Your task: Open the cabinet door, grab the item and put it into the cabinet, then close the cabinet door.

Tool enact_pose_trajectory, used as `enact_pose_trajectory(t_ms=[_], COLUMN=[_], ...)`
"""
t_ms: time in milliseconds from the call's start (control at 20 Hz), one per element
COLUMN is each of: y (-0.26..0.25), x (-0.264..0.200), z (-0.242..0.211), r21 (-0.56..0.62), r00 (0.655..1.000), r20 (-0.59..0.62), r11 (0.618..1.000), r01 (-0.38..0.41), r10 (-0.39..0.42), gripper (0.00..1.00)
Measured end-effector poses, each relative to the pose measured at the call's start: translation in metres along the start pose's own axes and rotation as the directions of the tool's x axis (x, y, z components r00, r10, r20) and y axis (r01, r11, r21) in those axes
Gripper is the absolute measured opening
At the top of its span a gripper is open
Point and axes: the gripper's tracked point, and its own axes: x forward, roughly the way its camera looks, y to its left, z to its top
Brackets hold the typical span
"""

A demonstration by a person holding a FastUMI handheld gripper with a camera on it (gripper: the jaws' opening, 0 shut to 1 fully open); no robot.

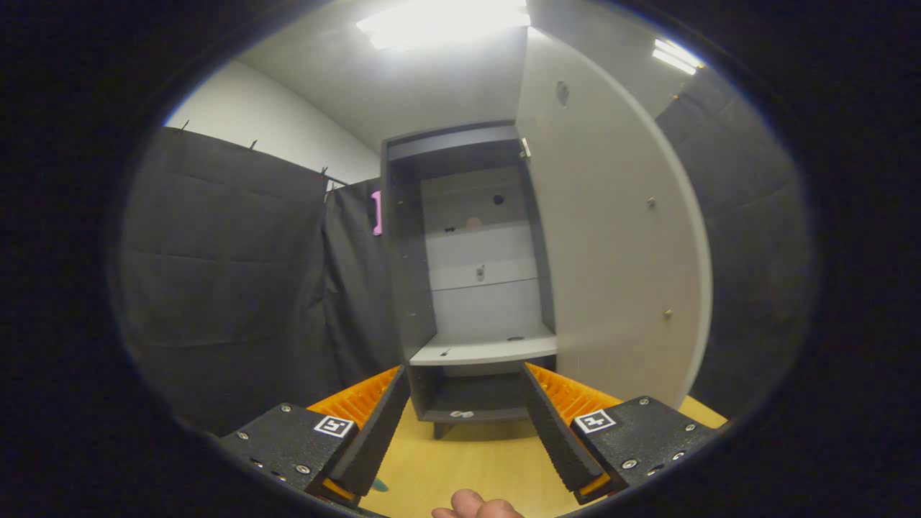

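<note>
I see the cabinet (471, 288) beyond the jaws with its door (611, 252) swung fully open to the right. The gripper (464, 424) has its jaws spread wide and empty above the bench (468, 460). The item may be the small teal object (380, 486) beside the left finger, barely visible; I should locate it, then centre the jaws before closing.

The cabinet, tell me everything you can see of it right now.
The cabinet is a tall, narrow grey unit standing on a wooden tabletop, beyond the open tongs, which hold nothing. Its pale door is swung wide open to the right, with small screws showing on the inner face. Inside are a pale back panel with a few holes, a light shelf and a dark lower compartment. The shelf looks almost bare. Black cloth hangs to its left.
</note>
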Motion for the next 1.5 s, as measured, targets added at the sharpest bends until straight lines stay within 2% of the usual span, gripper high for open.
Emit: enact_pose_trajectory(t_ms=[300, 550, 700, 850, 950, 1300, 1500], y=[0.074, 0.131, 0.15, 0.149, 0.151, 0.146, 0.141], x=[0.036, 0.058, 0.073, 0.081, 0.079, 0.087, 0.095], z=[-0.096, -0.196, -0.26, -0.303, -0.331, -0.381, -0.393], r21=[0.064, -0.006, -0.002, -0.012, -0.016, -0.054, -0.088], r00=[0.993, 0.972, 0.951, 0.942, 0.929, 0.907, 0.903], r20=[-0.078, -0.19, -0.281, -0.329, -0.367, -0.42, -0.427], r11=[0.995, 0.99, 0.991, 0.997, 0.998, 0.999, 0.996], r01=[-0.081, -0.143, -0.133, -0.07, -0.057, -0.001, 0.014], r10=[0.086, 0.139, 0.127, 0.062, 0.047, -0.022, -0.051], gripper=[0.95, 0.95, 0.95, 0.96, 0.96, 0.96, 0.94])
